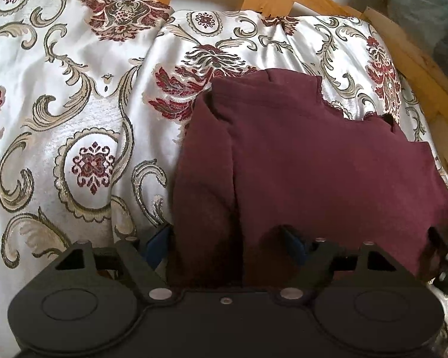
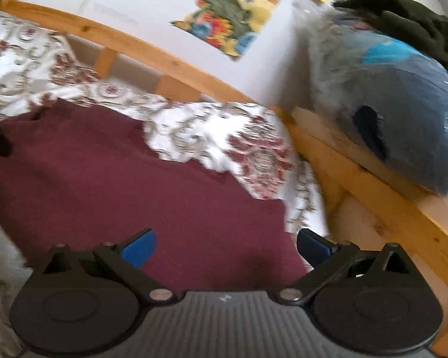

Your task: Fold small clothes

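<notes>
A maroon garment [image 1: 298, 167] lies on a floral bedspread [image 1: 59, 95], with its left side folded over. My left gripper [image 1: 227, 244] is at its near edge with the jaws wide apart; the cloth drapes between and over the blue fingers [image 1: 158, 238], and no pinch shows. In the right wrist view the same garment [image 2: 128, 185] spreads flat. My right gripper [image 2: 224, 247] is open just above its near right corner, blue fingers [image 2: 139, 249] wide apart and empty. This view is motion-blurred.
A wooden bed frame [image 1: 337, 3] curves along the back and right [image 2: 373, 185]. A blue-grey plush bundle [image 2: 403, 113] with dark cloth [image 2: 403, 18] on top sits on the frame at right. Colourful pictures [image 2: 236, 9] hang on the white wall.
</notes>
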Demonstrator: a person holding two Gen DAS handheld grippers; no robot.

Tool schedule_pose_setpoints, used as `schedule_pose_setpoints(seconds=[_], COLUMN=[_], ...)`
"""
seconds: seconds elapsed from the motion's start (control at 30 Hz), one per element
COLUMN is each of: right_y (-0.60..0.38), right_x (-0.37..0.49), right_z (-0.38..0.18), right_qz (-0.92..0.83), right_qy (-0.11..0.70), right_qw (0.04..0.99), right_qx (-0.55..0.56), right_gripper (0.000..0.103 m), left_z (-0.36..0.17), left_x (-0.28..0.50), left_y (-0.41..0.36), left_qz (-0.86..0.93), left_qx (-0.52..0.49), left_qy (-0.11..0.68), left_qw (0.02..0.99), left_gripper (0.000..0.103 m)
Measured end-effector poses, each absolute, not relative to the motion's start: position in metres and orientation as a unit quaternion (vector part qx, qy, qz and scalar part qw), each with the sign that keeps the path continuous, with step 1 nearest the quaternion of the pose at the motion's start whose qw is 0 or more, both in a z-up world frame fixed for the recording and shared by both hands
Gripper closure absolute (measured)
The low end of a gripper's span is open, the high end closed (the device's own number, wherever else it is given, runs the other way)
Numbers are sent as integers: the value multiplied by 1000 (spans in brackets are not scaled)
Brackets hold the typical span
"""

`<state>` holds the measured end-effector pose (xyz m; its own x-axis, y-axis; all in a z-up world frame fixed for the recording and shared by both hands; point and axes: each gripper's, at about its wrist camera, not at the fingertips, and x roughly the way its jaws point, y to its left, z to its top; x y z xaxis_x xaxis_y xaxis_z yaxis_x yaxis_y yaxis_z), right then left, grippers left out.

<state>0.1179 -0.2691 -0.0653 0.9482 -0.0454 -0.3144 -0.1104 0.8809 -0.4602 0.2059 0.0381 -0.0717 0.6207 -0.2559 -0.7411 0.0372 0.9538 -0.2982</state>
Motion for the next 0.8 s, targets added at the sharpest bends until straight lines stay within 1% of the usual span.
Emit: schedule_pose_setpoints(seconds=[0.17, 0.37, 0.43, 0.5, 0.53, 0.6, 0.73, 0.8], right_y=[-252, -248, -248, -248, -247, -246, -245, -245], right_x=[120, 124, 122, 122, 122, 121, 121, 122], right_z=[-75, -88, -89, -90, -90, -91, -92, -91], right_qz=[46, 49, 49, 48, 47, 45, 44, 45], right_qy=[176, 198, 197, 196, 195, 193, 191, 193], right_qw=[944, 936, 936, 935, 935, 933, 932, 932], right_qx=[-275, -288, -289, -292, -294, -300, -305, -304], right_gripper=[0, 0, 0, 0, 0, 0, 0, 0], left_z=[-75, -74, -72, -70, -69, -67, -59, -53], left_x=[209, 209, 208, 207, 206, 205, 209, 210], left_y=[44, 37, 34, 31, 30, 28, 17, 11], left_qz=[-80, -73, -71, -70, -68, -65, -45, -35], left_qx=[-154, -141, -136, -135, -137, -139, -128, -116], left_qy=[428, 432, 435, 439, 441, 445, 459, 464], left_qw=[887, 888, 887, 885, 884, 882, 878, 877], left_gripper=[23, 24, 28, 38, 41, 51, 61, 71])
